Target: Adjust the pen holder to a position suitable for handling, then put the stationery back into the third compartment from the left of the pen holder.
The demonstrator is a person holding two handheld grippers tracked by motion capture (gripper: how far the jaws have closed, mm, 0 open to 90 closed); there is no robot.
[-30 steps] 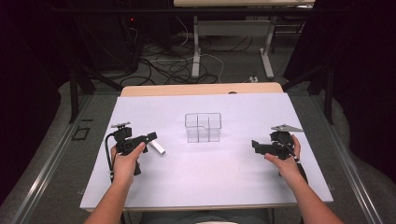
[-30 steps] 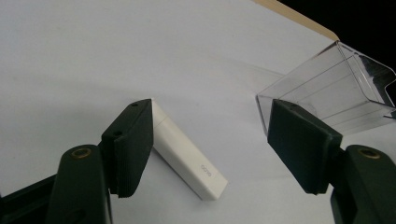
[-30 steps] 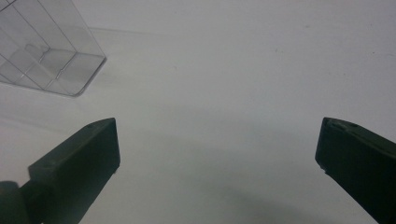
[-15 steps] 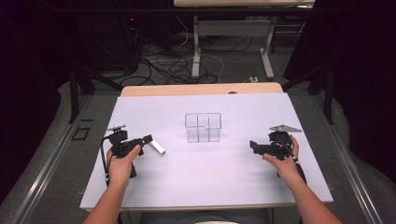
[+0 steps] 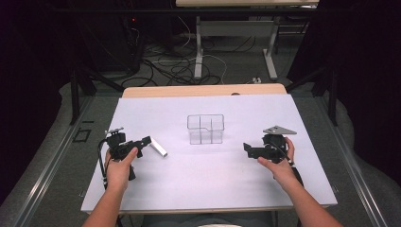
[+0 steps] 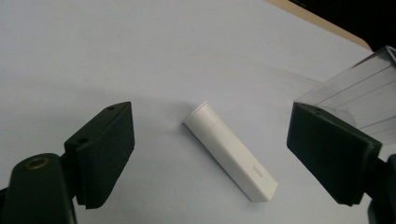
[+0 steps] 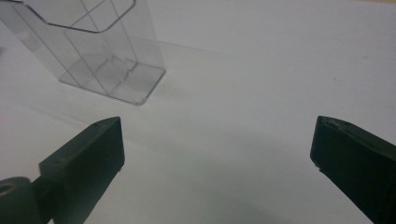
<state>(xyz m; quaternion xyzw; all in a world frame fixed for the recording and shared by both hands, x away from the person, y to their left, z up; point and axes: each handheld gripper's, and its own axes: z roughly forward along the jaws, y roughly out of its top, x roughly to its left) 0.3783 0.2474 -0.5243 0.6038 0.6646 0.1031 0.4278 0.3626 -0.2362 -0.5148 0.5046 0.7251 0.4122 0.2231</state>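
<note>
A small white stick-shaped object (image 5: 158,149) (image 6: 230,151) lies flat on the white table sheet (image 5: 208,184), left of centre. My left gripper (image 5: 144,141) (image 6: 212,156) is open just short of it, its jaws standing wide to either side with nothing between them. A clear plastic organiser with compartments (image 5: 205,128) (image 7: 95,44) (image 6: 359,91) stands upright in the middle of the sheet. My right gripper (image 5: 247,147) (image 7: 215,163) is open to the organiser's right, apart from it, over bare sheet.
The sheet covers a wooden table whose far edge (image 5: 203,90) shows as a tan strip. Beyond it lie cables (image 5: 184,66) and table legs (image 5: 198,47) on a dark floor.
My left gripper has drawn back toward the near left, away from the white stick. My right gripper has shifted slightly left and nearer. The stick and organiser stay put.
</note>
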